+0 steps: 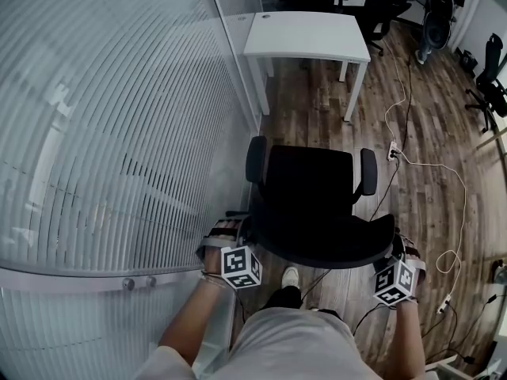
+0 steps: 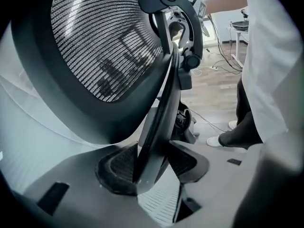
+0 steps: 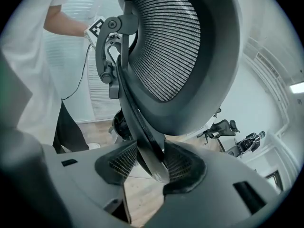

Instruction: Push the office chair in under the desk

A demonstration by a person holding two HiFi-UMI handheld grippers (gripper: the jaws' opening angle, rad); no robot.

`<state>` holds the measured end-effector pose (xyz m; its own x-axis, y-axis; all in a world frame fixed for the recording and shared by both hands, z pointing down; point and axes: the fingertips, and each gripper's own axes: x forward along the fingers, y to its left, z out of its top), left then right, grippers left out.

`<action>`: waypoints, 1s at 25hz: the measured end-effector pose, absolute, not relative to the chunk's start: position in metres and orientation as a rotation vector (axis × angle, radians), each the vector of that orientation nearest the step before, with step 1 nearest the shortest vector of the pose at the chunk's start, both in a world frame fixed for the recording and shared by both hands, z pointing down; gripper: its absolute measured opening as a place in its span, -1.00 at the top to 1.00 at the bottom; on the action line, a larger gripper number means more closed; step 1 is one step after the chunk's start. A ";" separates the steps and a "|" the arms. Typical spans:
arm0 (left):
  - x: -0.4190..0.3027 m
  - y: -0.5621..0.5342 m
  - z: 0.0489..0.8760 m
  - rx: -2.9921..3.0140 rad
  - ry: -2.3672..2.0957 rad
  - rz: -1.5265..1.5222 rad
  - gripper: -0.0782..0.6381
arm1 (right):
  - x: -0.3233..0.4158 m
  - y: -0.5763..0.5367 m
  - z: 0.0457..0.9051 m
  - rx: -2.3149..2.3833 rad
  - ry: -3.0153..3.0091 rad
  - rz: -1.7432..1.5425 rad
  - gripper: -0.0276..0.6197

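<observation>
A black office chair (image 1: 309,184) stands on the wood floor, its seat facing a white desk (image 1: 309,34) a short way beyond it. Its mesh backrest (image 1: 329,248) is nearest me. My left gripper (image 1: 238,236) sits at the backrest's left edge and my right gripper (image 1: 398,252) at its right edge. In the left gripper view the backrest's black rim (image 2: 159,127) runs between the pads, and the left gripper (image 2: 152,163) is shut on it. In the right gripper view the rim (image 3: 142,137) is likewise clamped by the right gripper (image 3: 152,163).
A striped frosted glass wall (image 1: 103,133) runs close along the chair's left side. White cables (image 1: 444,180) and a power strip (image 1: 392,150) lie on the floor to the right. Other black chairs (image 1: 491,77) stand at the back right. My shoe (image 1: 290,276) is behind the chair's base.
</observation>
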<state>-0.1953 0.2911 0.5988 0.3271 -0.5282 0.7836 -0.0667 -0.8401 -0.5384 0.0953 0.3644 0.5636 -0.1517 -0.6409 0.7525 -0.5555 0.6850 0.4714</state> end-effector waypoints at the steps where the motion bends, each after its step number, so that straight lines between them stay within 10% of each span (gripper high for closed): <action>1: -0.195 0.287 0.599 -2.189 0.525 -1.522 0.17 | 0.096 0.360 0.564 0.947 -1.813 -0.096 0.34; 25: -0.182 0.195 0.601 -2.193 0.525 -1.501 0.19 | 0.109 0.263 0.569 0.984 -1.764 -0.108 0.32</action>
